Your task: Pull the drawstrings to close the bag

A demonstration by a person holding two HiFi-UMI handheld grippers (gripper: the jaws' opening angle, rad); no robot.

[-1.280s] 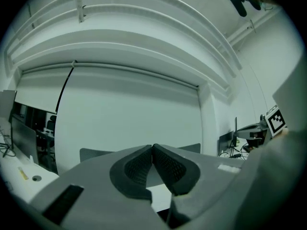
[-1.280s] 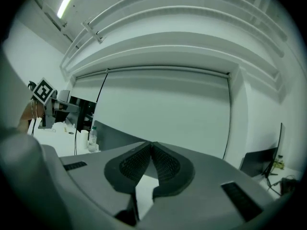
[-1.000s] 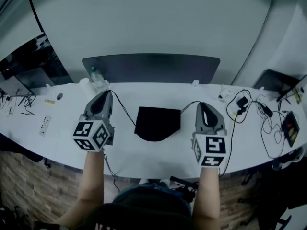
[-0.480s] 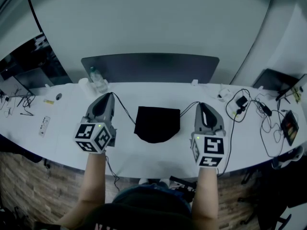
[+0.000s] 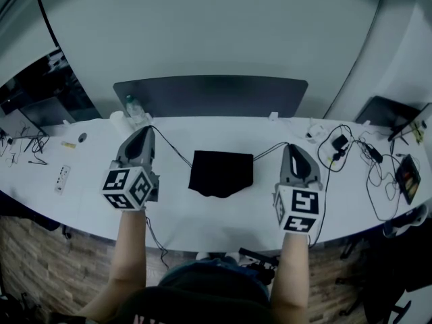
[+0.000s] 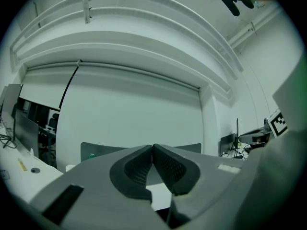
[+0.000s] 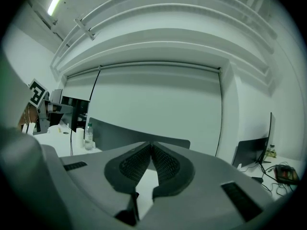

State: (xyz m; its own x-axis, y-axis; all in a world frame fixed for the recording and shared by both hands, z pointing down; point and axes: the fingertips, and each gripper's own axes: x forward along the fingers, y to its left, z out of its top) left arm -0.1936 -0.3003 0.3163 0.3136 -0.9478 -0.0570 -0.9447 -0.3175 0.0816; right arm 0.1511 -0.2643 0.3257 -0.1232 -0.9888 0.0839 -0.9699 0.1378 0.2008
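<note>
A black drawstring bag (image 5: 221, 174) lies flat on the white table (image 5: 216, 218), midway between my two grippers. A thin black drawstring (image 5: 173, 148) runs from its upper left corner to my left gripper (image 5: 148, 129), which is shut on it. A second drawstring (image 5: 268, 148) leads from the upper right corner to my right gripper (image 5: 289, 146), also shut on it. In the left gripper view the left gripper (image 6: 152, 147) has its tips together. In the right gripper view the right gripper (image 7: 151, 145) does too. Both gripper views look over the bag.
A dark partition panel (image 5: 210, 94) stands along the table's far edge, with a water bottle (image 5: 134, 109) at its left end. Cables and a charger (image 5: 351, 150) lie at the right beside a small device (image 5: 408, 179). A white remote-like strip (image 5: 62, 176) lies at the left.
Both grippers have moved outward, away from the bag. The strings have drawn straighter, and the bag looks a little shorter and more gathered.
</note>
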